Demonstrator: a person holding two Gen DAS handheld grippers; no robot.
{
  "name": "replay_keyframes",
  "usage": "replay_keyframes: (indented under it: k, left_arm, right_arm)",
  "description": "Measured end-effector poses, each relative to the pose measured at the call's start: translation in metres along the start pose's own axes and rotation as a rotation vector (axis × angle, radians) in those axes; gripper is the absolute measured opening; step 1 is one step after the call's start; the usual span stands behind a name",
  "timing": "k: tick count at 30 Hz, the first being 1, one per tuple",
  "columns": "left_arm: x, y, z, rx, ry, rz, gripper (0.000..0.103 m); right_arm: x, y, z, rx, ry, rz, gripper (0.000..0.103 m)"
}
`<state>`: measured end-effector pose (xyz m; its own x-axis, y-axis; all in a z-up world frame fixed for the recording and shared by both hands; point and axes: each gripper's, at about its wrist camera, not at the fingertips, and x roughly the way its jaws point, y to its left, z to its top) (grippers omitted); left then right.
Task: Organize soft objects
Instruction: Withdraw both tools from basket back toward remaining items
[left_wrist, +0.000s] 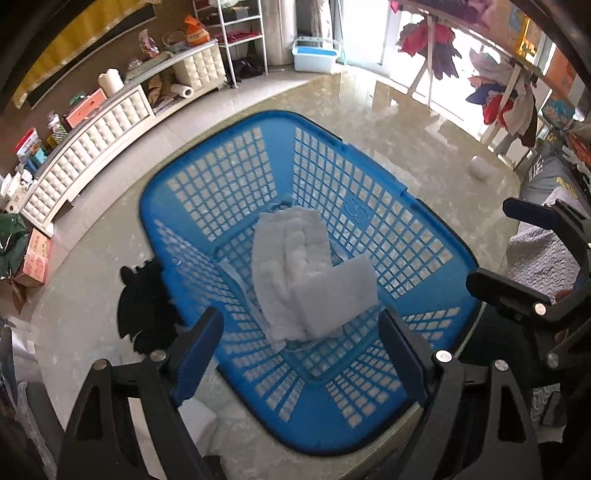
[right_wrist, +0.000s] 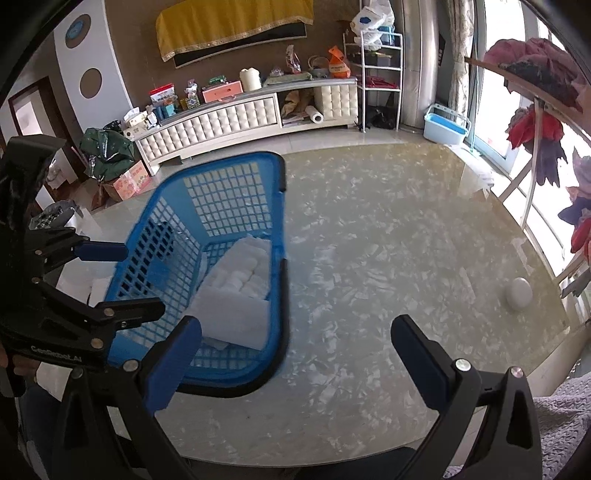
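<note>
a: where's the soft stuff?
b: white towel (left_wrist: 291, 273) + foam pad (left_wrist: 338, 295) lie in blue basket (left_wrist: 436, 291) on table (right_wrist: 369, 258).
a: grippers?
b: left gripper (left_wrist: 301, 343) over basket, fingers spread, empty. right gripper (right_wrist: 295, 350) beside basket, also spread, nothing held.

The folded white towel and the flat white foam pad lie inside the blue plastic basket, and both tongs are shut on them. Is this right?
One part is wrong: both tongs are open and empty. The left wrist view shows the left tongs spread above the folded white towel and flat white foam pad, which do lie inside the blue plastic basket. The right tongs hang over the table.
</note>
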<state>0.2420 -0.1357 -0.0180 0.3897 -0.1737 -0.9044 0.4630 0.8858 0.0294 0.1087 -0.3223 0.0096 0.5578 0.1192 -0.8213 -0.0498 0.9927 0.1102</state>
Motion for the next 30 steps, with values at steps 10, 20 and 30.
replay_keyframes:
  k: [10,20,30]
  left_arm:
    - [-0.046,0.024,-0.037,-0.046,-0.078,0.042,0.091]
    - [-0.084,0.057,-0.084,-0.143,-0.134,0.078,0.103]
    - [-0.103,0.094,-0.134,-0.217,-0.131,0.119,0.103]
  right_arm:
    - [-0.012,0.035,0.001,-0.067,-0.016,0.019,0.103]
    - [-0.013,0.076,-0.002,-0.142,-0.015,0.082,0.103]
    - [-0.003,0.124,-0.001,-0.241,0.009,0.127,0.103]
